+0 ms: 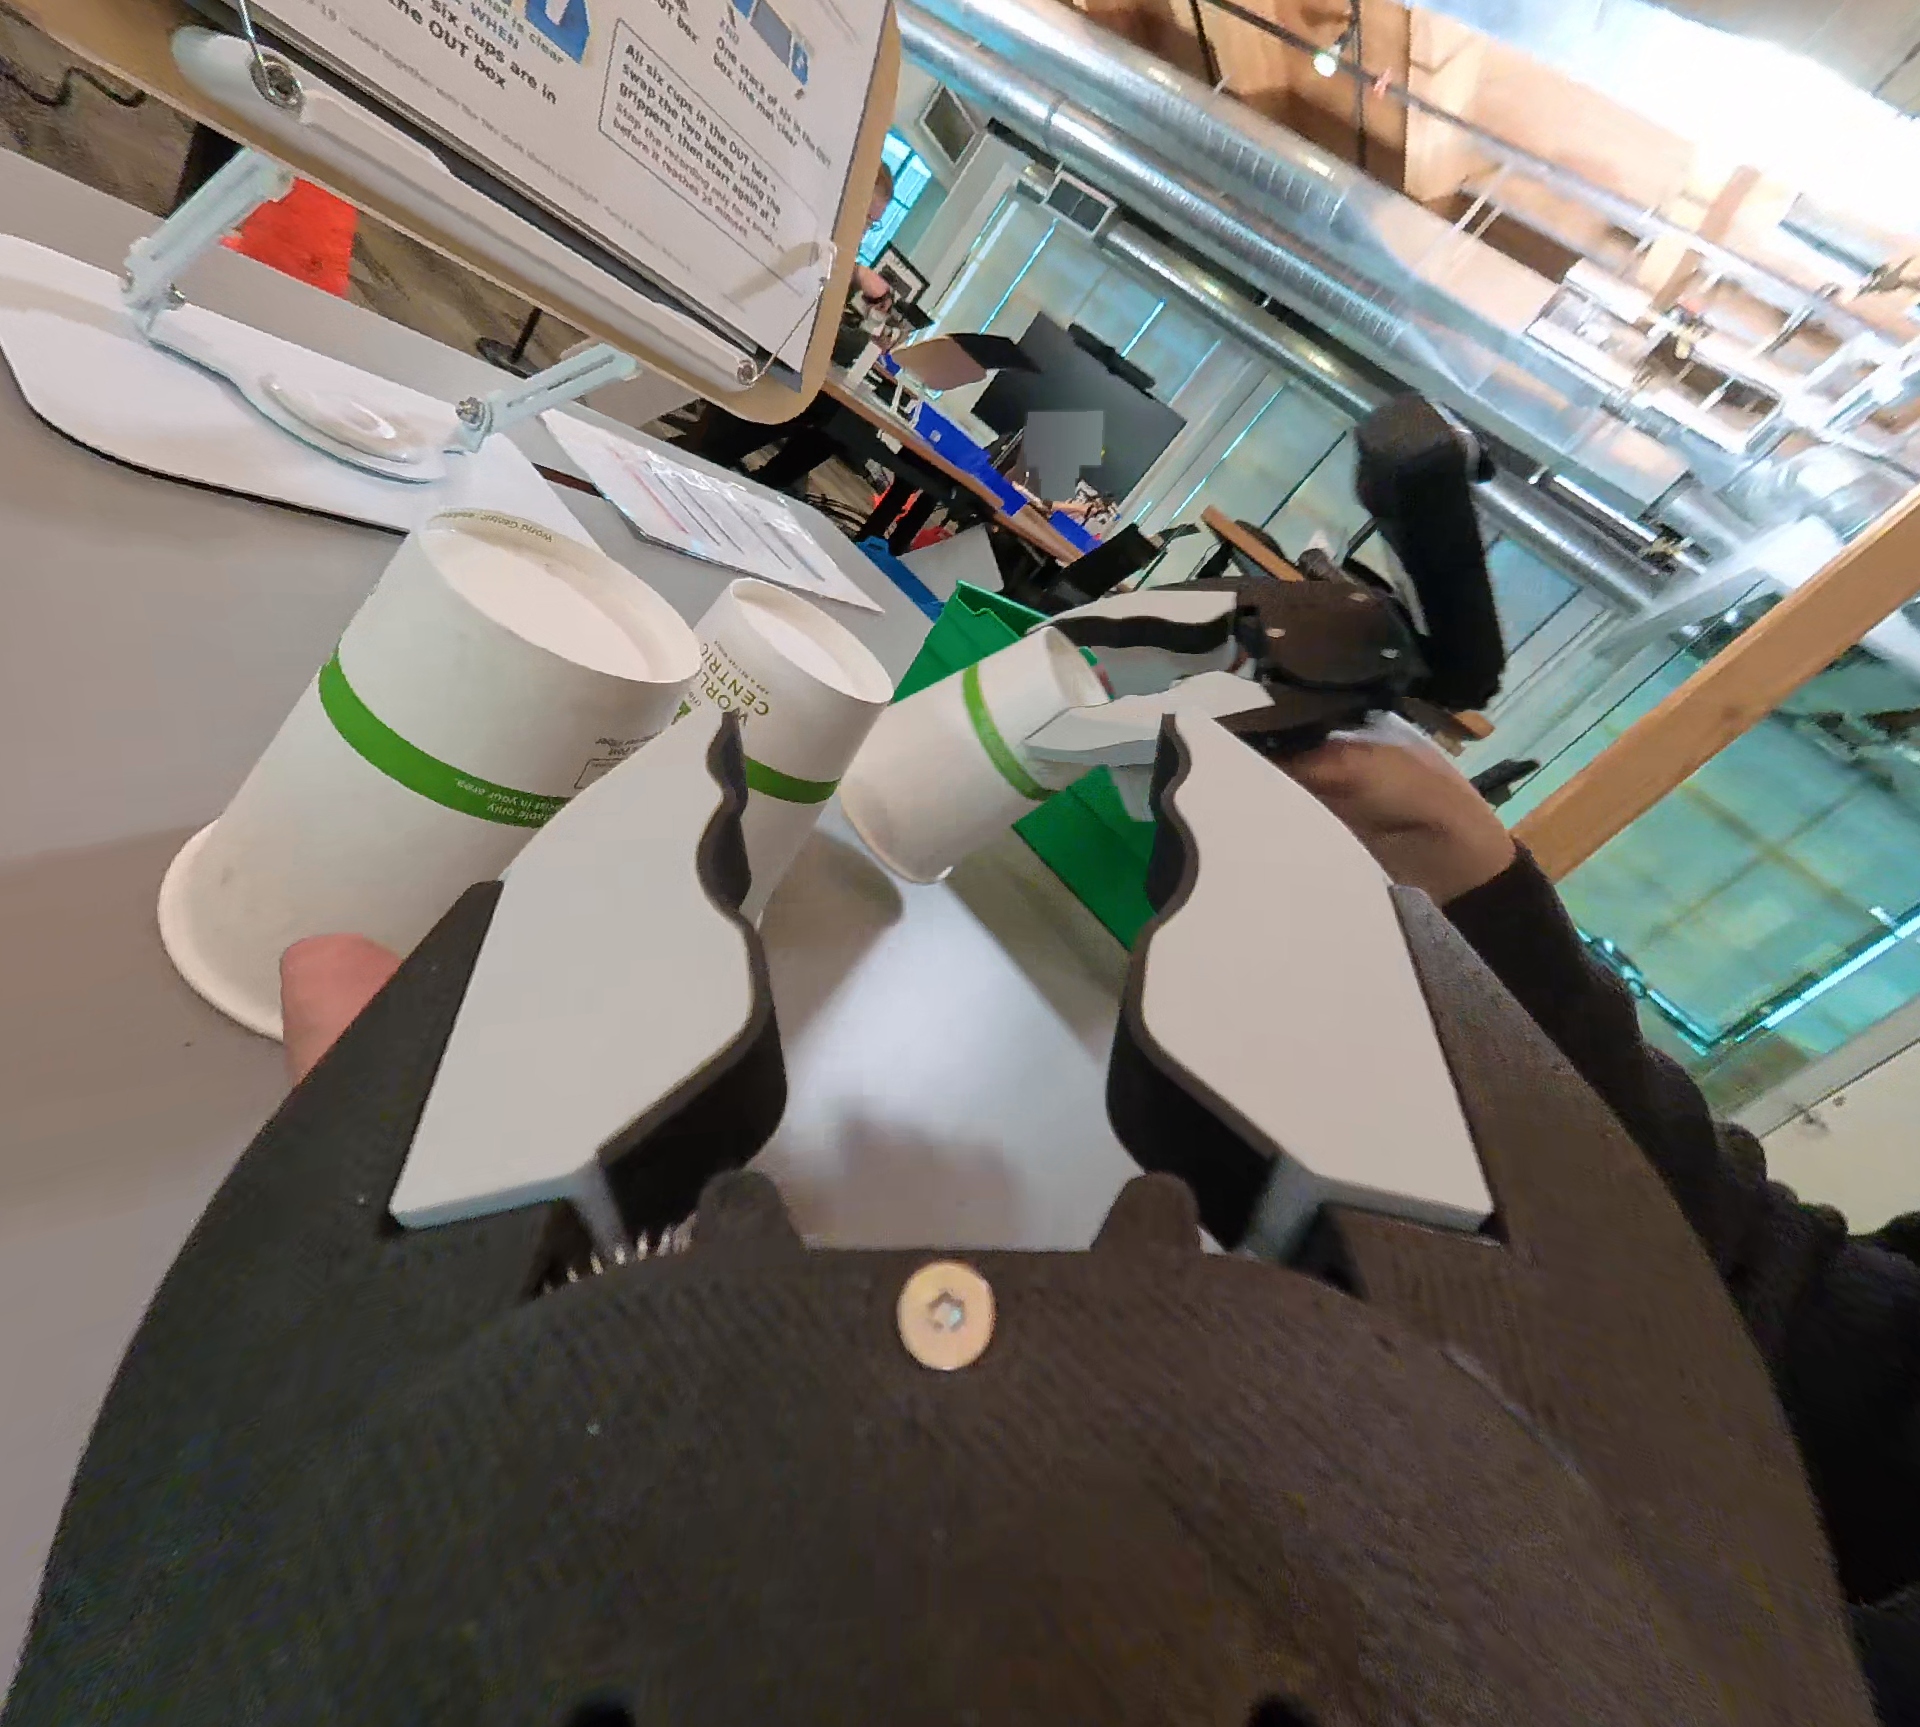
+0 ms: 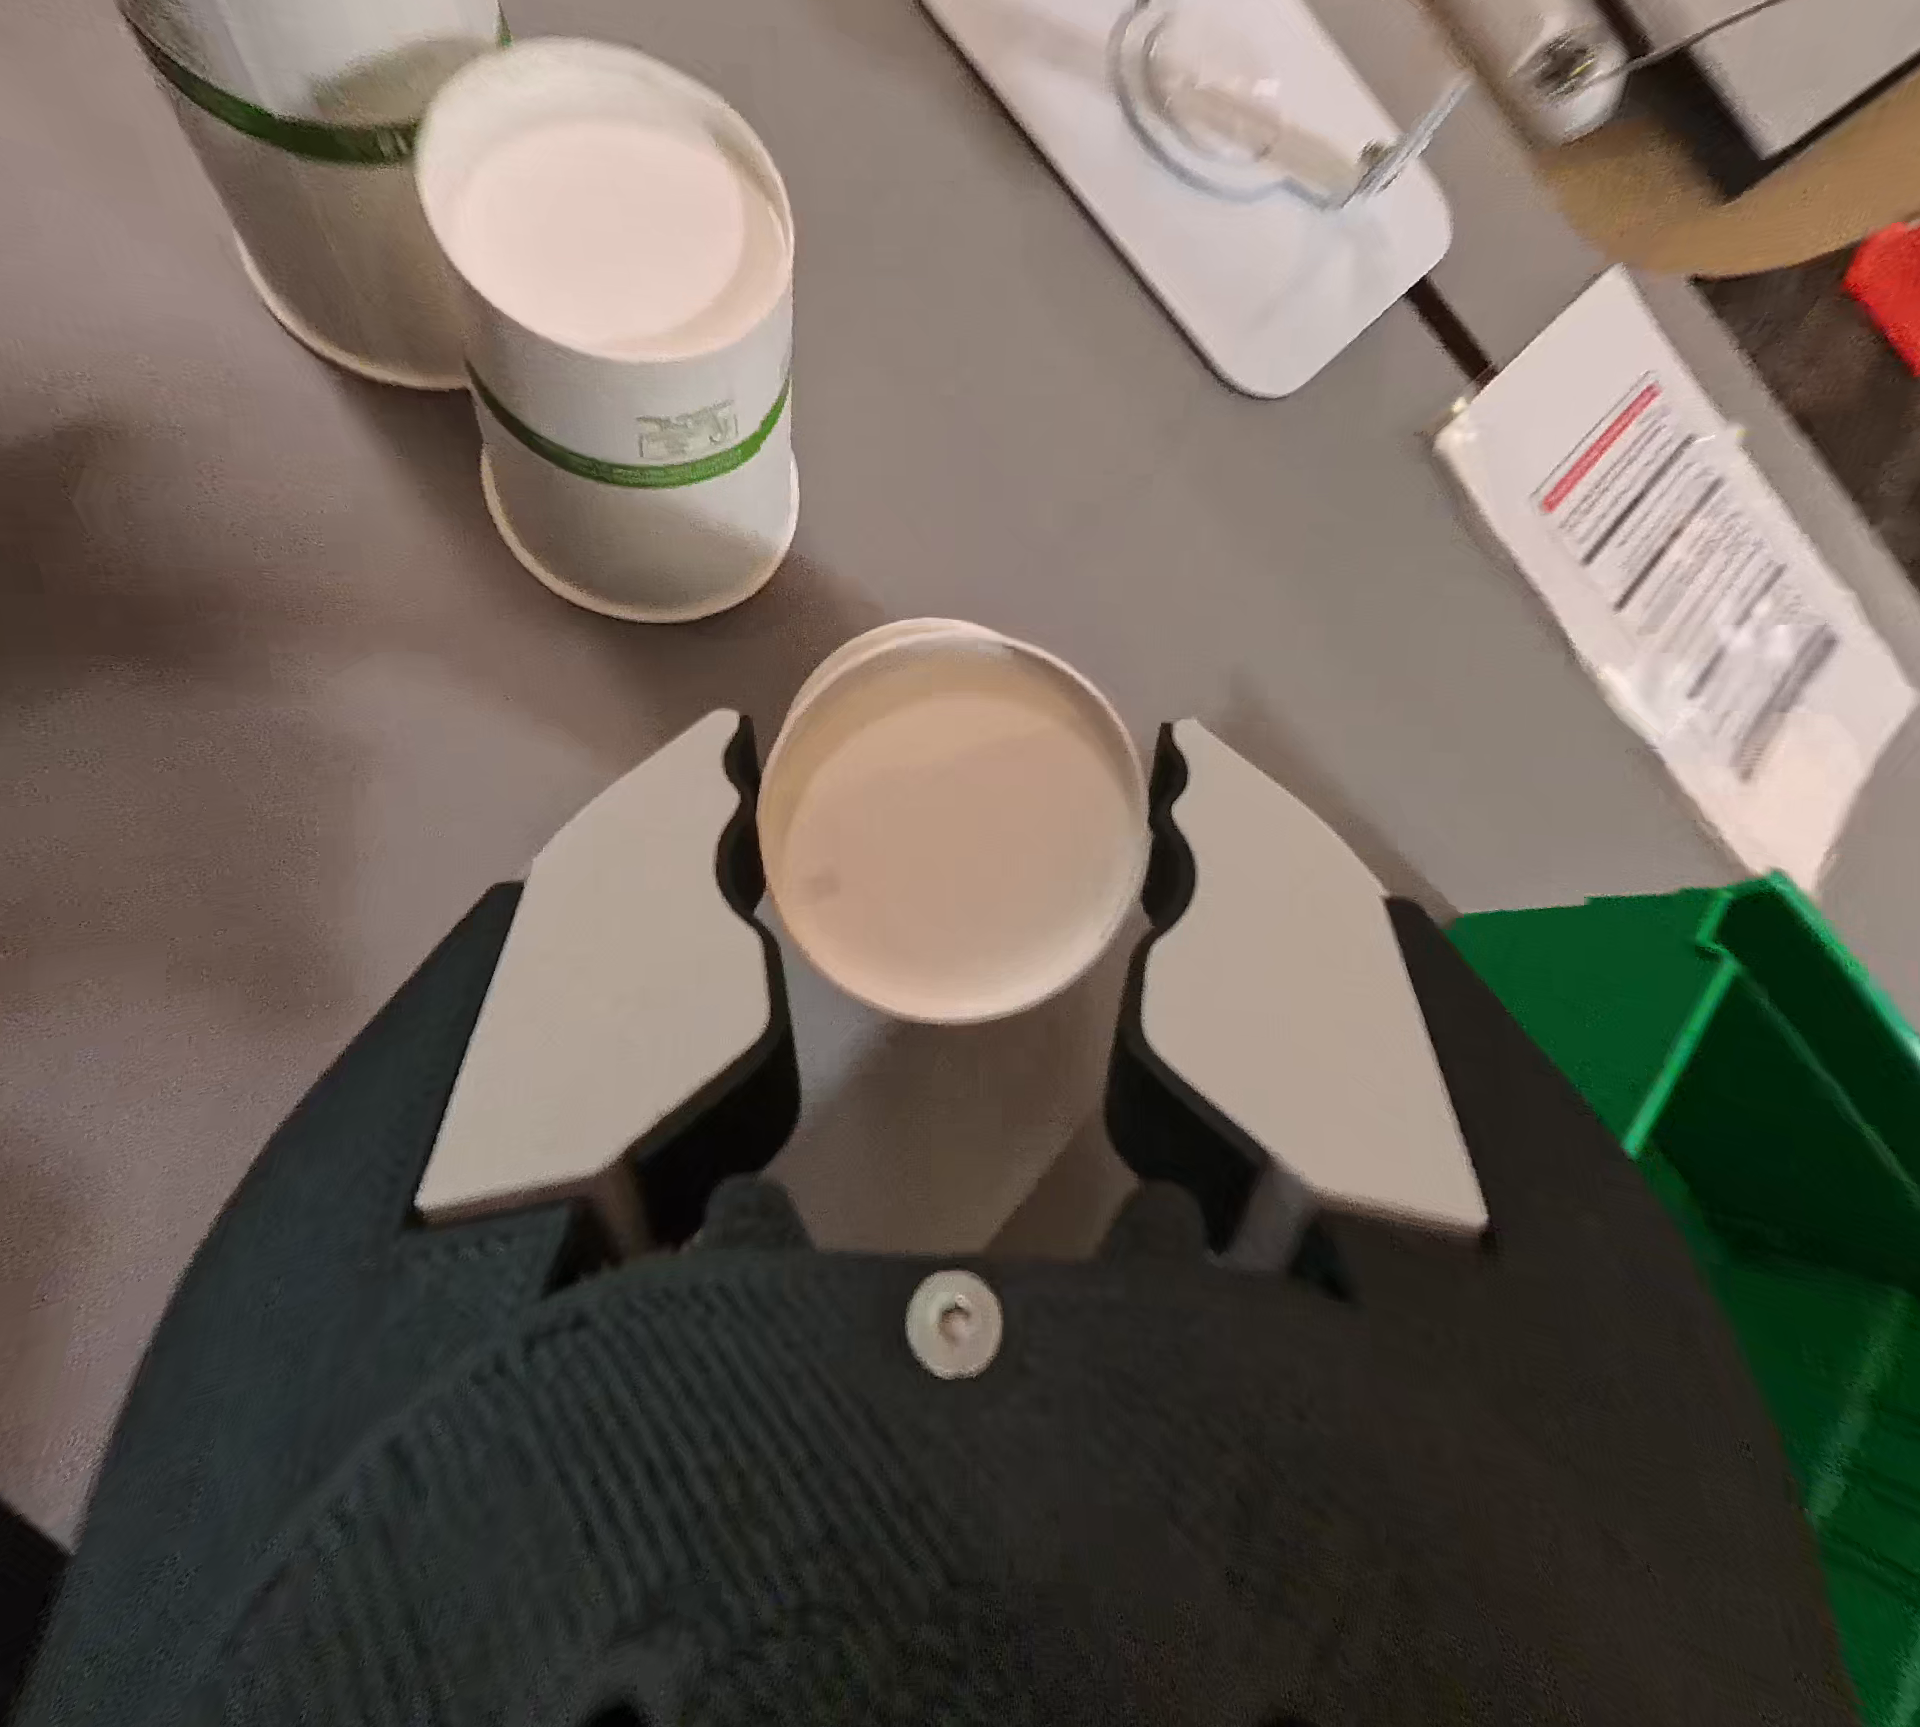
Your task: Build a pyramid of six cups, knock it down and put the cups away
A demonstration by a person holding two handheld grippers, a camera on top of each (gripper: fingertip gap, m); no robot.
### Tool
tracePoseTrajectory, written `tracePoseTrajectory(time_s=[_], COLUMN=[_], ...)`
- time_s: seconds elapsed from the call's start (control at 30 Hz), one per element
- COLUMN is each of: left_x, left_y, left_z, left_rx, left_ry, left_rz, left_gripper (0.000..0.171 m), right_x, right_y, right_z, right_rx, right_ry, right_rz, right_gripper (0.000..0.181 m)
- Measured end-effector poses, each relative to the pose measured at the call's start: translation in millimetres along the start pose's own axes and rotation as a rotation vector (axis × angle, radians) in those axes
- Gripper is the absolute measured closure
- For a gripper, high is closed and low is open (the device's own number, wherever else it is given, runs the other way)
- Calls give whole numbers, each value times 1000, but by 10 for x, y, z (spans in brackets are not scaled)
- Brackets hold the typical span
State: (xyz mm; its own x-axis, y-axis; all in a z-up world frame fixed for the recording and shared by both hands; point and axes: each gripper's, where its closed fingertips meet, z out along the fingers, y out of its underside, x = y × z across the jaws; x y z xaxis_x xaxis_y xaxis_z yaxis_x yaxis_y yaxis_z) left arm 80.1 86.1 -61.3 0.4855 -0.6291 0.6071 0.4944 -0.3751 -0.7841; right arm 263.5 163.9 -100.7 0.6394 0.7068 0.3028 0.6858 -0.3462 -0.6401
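My right gripper (image 2: 951, 747) is shut on a white paper cup with a green band (image 2: 951, 830), whose flat base faces the camera. In the left wrist view this cup (image 1: 925, 778) hangs tilted above the grey table (image 1: 125, 638), held by the right gripper (image 1: 1081, 682). Two more such cups stand upside down on the table: a near one (image 1: 447, 742) (image 2: 281, 67) and a farther one (image 1: 800, 690) (image 2: 623, 327). My left gripper (image 1: 951, 758) is open and empty, low over the table, just in front of the cups.
A green bin (image 1: 1081, 846) (image 2: 1714, 1054) sits at the table's right side. A clipboard with a printed sheet (image 1: 520, 15) stands on a white base (image 1: 156, 399) (image 2: 1174, 119). A laminated sheet (image 1: 717, 514) (image 2: 1683, 576) lies behind. A thumb (image 1: 322, 981) shows by the left gripper.
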Motion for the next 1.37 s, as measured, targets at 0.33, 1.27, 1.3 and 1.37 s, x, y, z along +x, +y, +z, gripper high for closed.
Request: tracePoseTrajectory(time_s=[0.33, 1.27, 1.3, 1.37], left_x=[-103, -955, -952, -920], left_y=[-7, -82, -69, -56], left_z=[-17, -353, -365, -386], left_rx=[-25, -232, -239, -244], left_ry=[-41, -438, -448, -455], left_rz=[31, 458, 472, 490], left_gripper=[98, 102, 103, 104], right_x=[-46, -81, -105, -132], right_y=[-192, -16, -1, 44], right_z=[312, 273, 310, 397], right_rx=[132, 592, 569, 507], right_ry=[-173, -318, -313, -269], right_rz=[224, 383, 367, 328], right_gripper=[96, 99, 101, 106])
